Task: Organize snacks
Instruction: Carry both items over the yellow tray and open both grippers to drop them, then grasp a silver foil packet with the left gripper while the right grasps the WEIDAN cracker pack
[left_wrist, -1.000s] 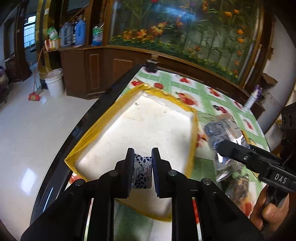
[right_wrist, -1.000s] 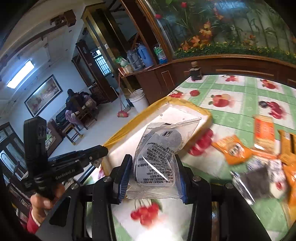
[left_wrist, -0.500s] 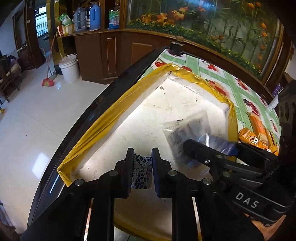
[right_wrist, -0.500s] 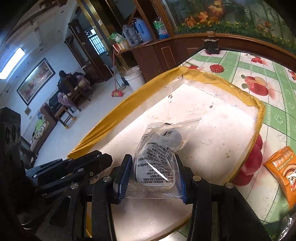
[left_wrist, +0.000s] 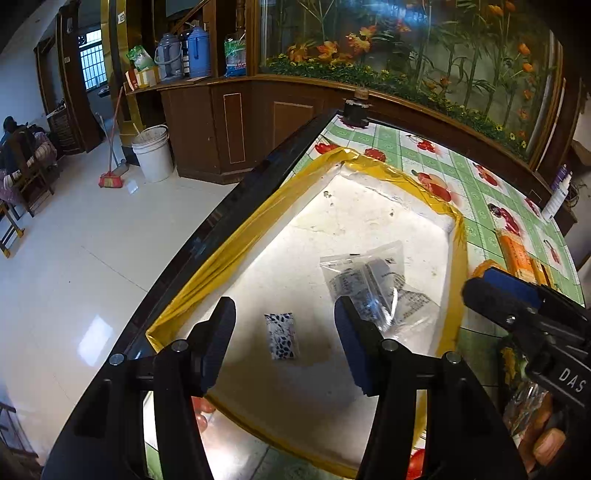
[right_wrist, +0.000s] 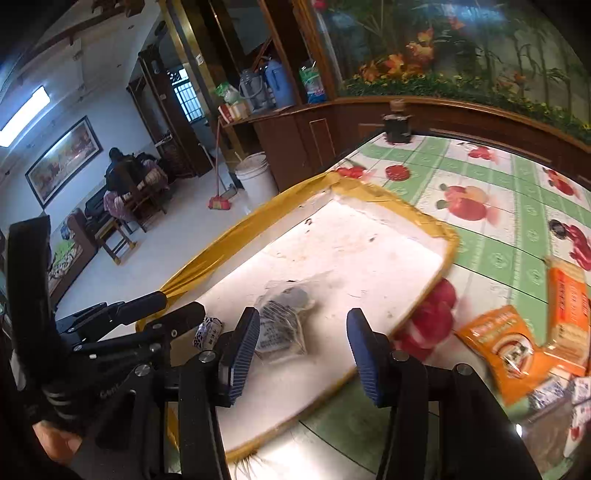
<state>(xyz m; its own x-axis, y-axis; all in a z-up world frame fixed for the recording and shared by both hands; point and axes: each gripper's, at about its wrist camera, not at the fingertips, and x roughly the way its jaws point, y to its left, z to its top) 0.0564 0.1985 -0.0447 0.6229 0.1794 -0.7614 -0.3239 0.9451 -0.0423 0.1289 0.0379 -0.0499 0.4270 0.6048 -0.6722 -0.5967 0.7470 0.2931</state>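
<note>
The white tray (left_wrist: 369, 206) with its yellow taped rim holds two snacks: a small blue-and-white patterned packet (left_wrist: 281, 336) lying near the tray's near-left corner and a clear plastic bag (left_wrist: 369, 280) of dark printed snacks just to its right. The left gripper (left_wrist: 284, 332) has just opened its jaws and stands released above the small packet, nothing pressed between its pads. The right gripper (right_wrist: 301, 350) has also just been opening, its jaws apart with the clear bag lying loose in the tray by its left finger, while orange snack packets (right_wrist: 506, 347) lie on the fruit-print tablecloth (right_wrist: 498, 221) to the right of the tray.

Your left black hand-held gripper (left_wrist: 282, 334) and right hand-held gripper (right_wrist: 301, 349) both angle downward, jaws just opened, nothing pinched, apparently side by side.
</note>
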